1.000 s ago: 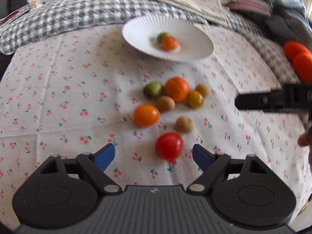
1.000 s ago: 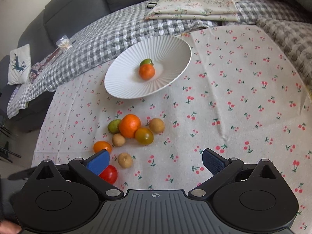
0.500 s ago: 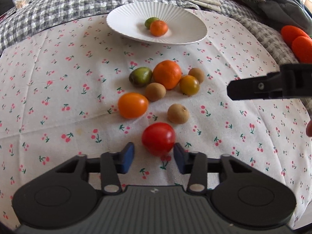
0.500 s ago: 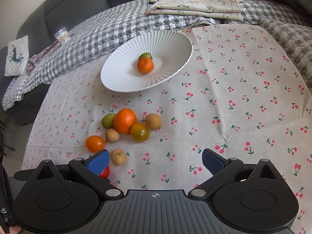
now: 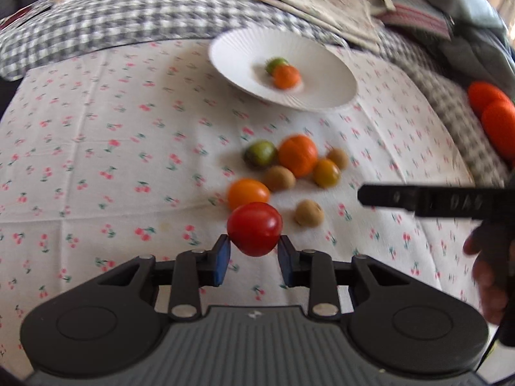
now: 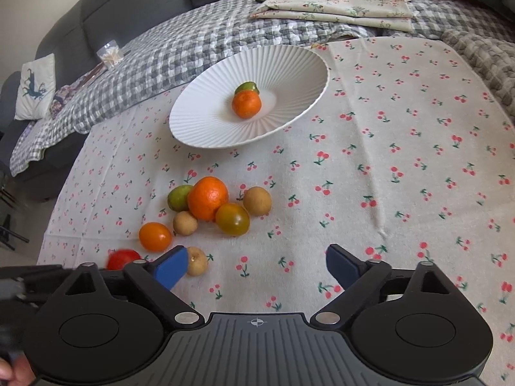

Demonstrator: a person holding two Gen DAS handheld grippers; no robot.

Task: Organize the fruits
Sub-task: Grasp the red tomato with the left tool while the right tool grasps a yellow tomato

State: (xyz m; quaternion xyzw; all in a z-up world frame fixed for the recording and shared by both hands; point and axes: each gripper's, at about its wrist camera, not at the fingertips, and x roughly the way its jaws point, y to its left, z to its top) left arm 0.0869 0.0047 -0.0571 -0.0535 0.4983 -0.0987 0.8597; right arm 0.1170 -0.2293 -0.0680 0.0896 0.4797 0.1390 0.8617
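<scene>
My left gripper (image 5: 254, 257) is shut on a red tomato (image 5: 255, 228) and holds it above the cherry-print cloth; the tomato also shows in the right wrist view (image 6: 123, 259). Beyond it lies a cluster of fruit: an orange tomato (image 5: 248, 193), a large orange (image 5: 297, 154), a green fruit (image 5: 260, 152), a yellow-green tomato (image 5: 325, 172) and three small brown fruits (image 5: 279, 177). A white ribbed plate (image 5: 238, 54) farther back holds a small orange (image 5: 285, 76) and a green fruit (image 5: 276, 63). My right gripper (image 6: 257, 265) is open and empty, near a brown fruit (image 6: 197, 260).
The right gripper's black finger (image 5: 418, 201) reaches in from the right in the left wrist view. A grey checked blanket (image 6: 193, 48) and folded floral cloths (image 6: 338, 0) lie behind the plate. A small cup (image 6: 109, 53) stands at the far left. Orange objects (image 5: 495, 112) sit at the right edge.
My left gripper closed on the red tomato and lifted it off the cloth. The right gripper edged forward a little and stayed open.
</scene>
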